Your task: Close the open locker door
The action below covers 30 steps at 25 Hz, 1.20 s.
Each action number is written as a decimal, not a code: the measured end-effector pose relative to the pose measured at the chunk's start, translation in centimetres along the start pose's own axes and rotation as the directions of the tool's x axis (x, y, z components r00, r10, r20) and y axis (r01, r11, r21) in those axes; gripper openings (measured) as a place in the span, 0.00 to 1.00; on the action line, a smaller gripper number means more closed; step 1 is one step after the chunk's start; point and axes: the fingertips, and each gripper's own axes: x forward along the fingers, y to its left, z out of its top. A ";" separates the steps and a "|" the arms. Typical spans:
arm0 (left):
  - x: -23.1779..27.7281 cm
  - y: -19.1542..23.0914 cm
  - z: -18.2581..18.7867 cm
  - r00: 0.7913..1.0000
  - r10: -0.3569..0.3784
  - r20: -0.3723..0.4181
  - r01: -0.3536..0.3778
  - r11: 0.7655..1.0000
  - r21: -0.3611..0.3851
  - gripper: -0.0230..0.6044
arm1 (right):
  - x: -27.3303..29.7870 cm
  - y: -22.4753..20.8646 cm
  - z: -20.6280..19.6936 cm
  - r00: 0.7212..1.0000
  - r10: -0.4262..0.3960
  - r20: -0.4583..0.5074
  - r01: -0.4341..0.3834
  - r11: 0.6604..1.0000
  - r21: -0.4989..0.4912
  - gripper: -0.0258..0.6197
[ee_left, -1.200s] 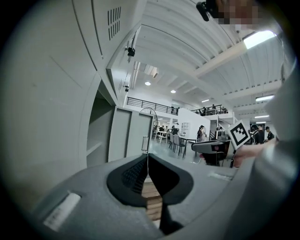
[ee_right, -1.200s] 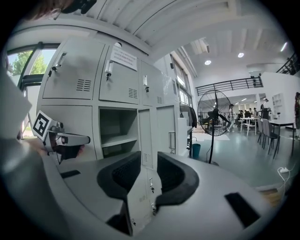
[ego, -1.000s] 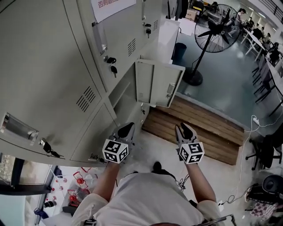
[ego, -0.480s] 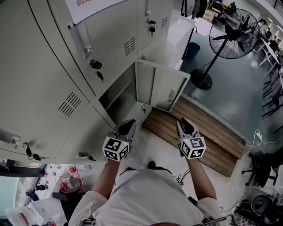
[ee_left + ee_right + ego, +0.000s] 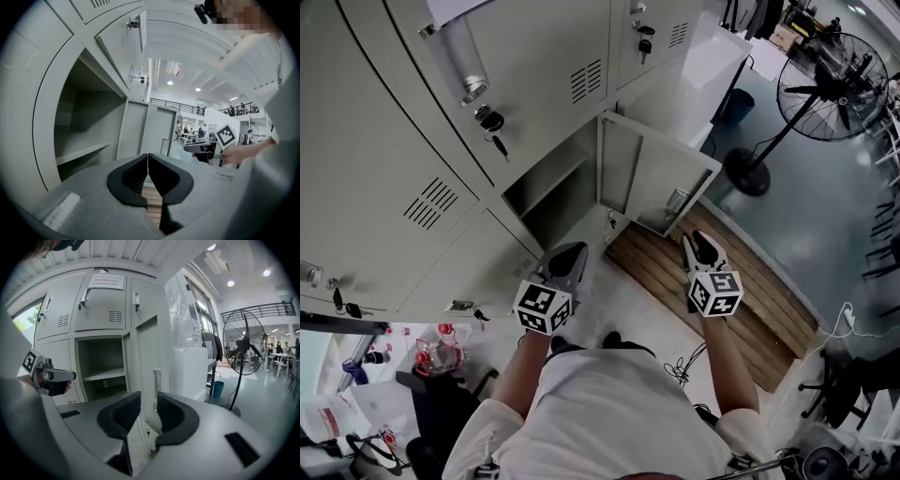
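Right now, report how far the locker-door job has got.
Nothing is done yet: the locker door stands wide open. In hand: the right tongs, jaws apart, point at the door's free edge, apparently short of it; the left tongs are shut and empty. Left: push the door shut.

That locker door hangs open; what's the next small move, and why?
Probably ease the right tool forward onto the open locker door, just ahead of it. Its jaws stand apart, aimed at the door's edge, not touching yet.

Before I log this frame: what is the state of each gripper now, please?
Left gripper: closed, holding nothing.
Right gripper: open, holding nothing.
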 end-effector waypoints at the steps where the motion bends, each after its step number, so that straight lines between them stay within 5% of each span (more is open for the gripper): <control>1: 0.0 0.1 -0.1 1.000 0.011 0.001 -0.011 1.000 -0.003 0.06 | 0.4 -0.3 0.0 1.000 0.005 -0.001 -0.005 1.000 0.001 0.19; 16: -2.0 1.8 -1.1 0.989 0.150 -0.003 -0.150 0.988 -0.033 0.06 | 5.8 -3.1 1.5 0.999 0.049 0.002 -0.049 0.999 0.005 0.19; 30: -2.3 2.3 -1.8 0.985 0.174 -0.017 -0.175 0.983 -0.051 0.06 | 6.9 -3.7 1.7 0.999 0.049 -0.001 -0.049 0.998 -0.037 0.19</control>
